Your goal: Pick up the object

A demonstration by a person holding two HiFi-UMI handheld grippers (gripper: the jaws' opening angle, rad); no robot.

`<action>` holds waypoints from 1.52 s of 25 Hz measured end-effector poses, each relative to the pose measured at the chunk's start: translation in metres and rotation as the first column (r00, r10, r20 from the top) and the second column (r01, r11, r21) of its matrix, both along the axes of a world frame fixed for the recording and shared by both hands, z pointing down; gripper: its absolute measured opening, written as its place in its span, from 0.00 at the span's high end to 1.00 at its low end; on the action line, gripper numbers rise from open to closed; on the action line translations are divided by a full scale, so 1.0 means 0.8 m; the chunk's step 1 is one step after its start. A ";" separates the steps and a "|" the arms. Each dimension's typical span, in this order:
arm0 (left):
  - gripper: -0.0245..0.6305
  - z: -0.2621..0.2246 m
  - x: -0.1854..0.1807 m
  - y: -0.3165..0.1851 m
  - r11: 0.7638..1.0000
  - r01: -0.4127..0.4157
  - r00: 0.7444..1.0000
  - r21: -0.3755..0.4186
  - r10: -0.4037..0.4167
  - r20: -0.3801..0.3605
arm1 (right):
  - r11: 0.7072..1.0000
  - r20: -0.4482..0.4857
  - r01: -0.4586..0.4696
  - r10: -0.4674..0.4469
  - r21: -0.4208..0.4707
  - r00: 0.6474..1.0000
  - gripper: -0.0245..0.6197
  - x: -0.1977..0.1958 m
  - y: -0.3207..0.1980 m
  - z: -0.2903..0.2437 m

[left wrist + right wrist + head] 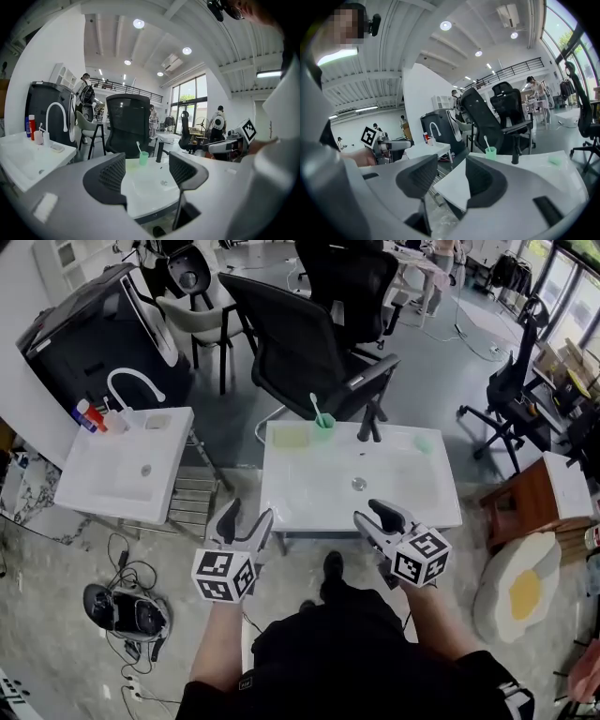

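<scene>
A white sink-top table (309, 498) stands in front of me. At its far edge are a green cup (324, 422) holding a toothbrush, a black faucet (372, 424), a pale green pad (291, 437) and a small green soap (424, 442). My left gripper (246, 519) hovers open at the table's near left corner, nothing between its jaws. My right gripper (372, 514) is open over the near edge, also empty. The left gripper view shows the left gripper (147, 164) framing the cup (144, 158) far ahead. In the right gripper view, the right gripper (452, 171) frames a table corner, with the cup (490, 153) beyond.
A second white sink (112, 474) with a white faucet (131, 381) and bottles (89, 415) stands at left. Black office chairs (300, 343) crowd behind the table. A wooden cabinet (525, 507) and an egg-shaped cushion (520, 592) are at right. A floor device (127, 610) with cables lies at lower left.
</scene>
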State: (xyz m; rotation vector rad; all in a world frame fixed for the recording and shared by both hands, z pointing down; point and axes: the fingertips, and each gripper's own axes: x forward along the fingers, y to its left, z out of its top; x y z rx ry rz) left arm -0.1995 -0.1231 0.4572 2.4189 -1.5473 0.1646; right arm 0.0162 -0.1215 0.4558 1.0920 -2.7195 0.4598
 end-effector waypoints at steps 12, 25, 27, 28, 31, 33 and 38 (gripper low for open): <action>0.51 0.038 0.048 -0.112 0.995 -0.052 0.993 -0.086 0.061 0.102 | 0.997 0.040 0.044 -0.042 -0.058 0.998 0.72 0.012 -0.120 0.032; 0.51 0.103 0.092 -0.219 0.970 -0.045 0.958 -0.240 0.110 0.264 | 0.984 0.083 0.149 -0.142 -0.096 0.986 0.72 0.024 -0.228 0.058; 0.51 0.110 0.092 -0.229 0.965 -0.062 0.951 -0.253 0.134 0.277 | 0.984 0.095 0.148 -0.138 -0.103 0.986 0.72 0.018 -0.231 0.059; 0.51 0.113 0.091 -0.235 0.964 -0.072 0.947 -0.257 0.147 0.285 | 0.984 0.094 0.144 -0.134 -0.107 0.987 0.72 0.016 -0.233 0.060; 0.52 0.124 0.086 -0.261 0.956 -0.100 0.935 -0.275 0.185 0.303 | 0.985 0.095 0.103 -0.090 -0.137 0.991 0.72 0.016 -0.249 0.063; 0.52 0.132 0.081 -0.276 0.950 -0.119 0.926 -0.289 0.211 0.314 | 0.985 0.109 0.079 -0.063 -0.152 0.992 0.72 0.015 -0.259 0.061; 0.52 0.170 0.078 -0.298 0.919 -0.186 0.866 -0.348 0.320 0.383 | 0.984 0.085 0.067 -0.053 -0.165 0.995 0.72 0.008 -0.280 0.066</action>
